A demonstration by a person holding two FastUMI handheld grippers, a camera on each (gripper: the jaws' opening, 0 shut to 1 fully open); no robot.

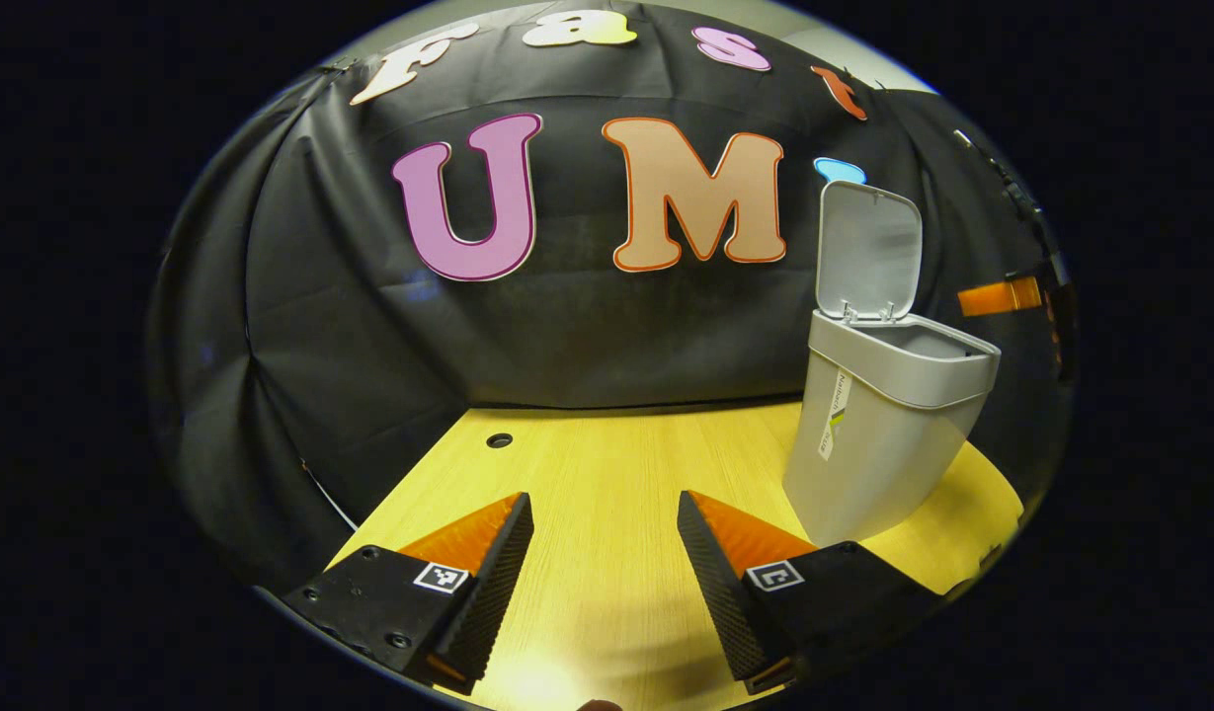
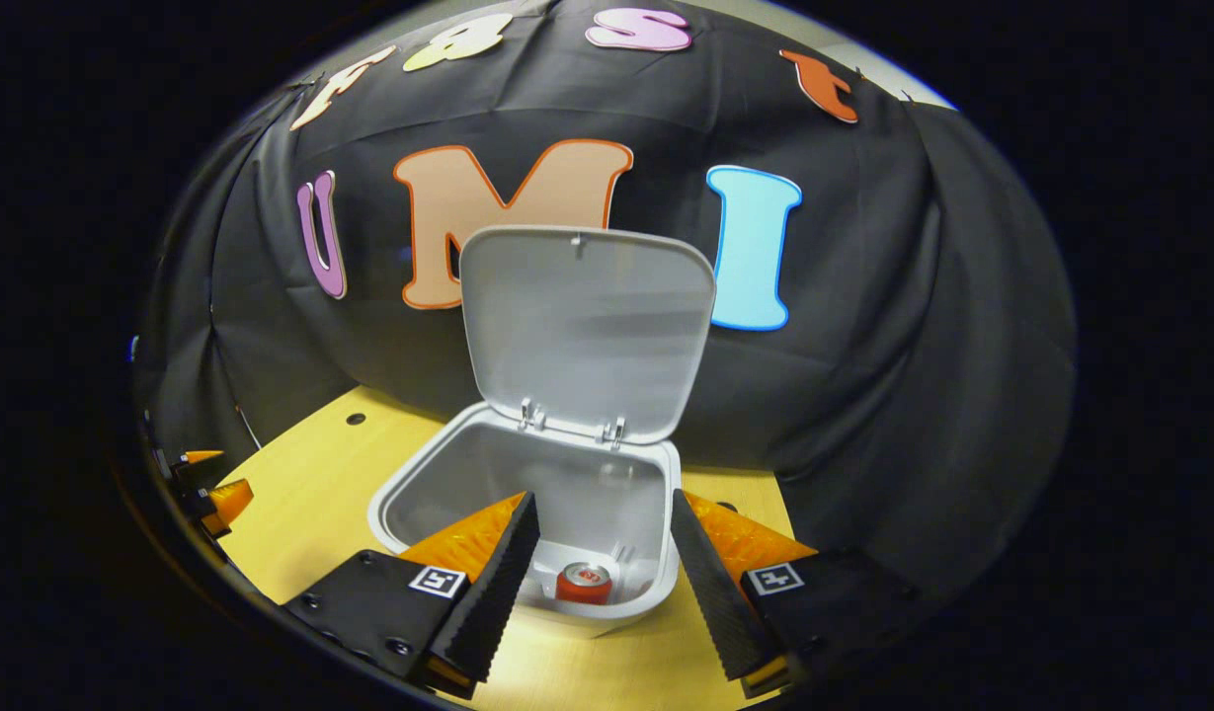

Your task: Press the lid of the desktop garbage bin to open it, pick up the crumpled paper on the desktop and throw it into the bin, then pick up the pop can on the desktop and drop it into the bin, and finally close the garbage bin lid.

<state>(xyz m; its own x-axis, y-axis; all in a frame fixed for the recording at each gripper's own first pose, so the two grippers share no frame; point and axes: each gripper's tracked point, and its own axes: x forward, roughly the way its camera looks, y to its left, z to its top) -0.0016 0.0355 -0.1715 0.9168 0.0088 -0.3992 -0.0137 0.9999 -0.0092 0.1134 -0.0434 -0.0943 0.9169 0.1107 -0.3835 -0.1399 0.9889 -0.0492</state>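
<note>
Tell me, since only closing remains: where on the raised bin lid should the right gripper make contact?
Judging by its pose, the lid stands upright on rear hinges, so reach over the bin with the open right gripper and press its top free edge forward and down.

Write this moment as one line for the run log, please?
bin lid: up | pop can: inside garbage bin | right gripper: open above the bin mouth | left gripper: open over the desk | remaining: close lid

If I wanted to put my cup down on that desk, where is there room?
Bare wood lies left of the garbage bin, from the open left gripper back to the small hole by the wall. The right side is crowded: the bin, lid up, and the right gripper above it.
</note>
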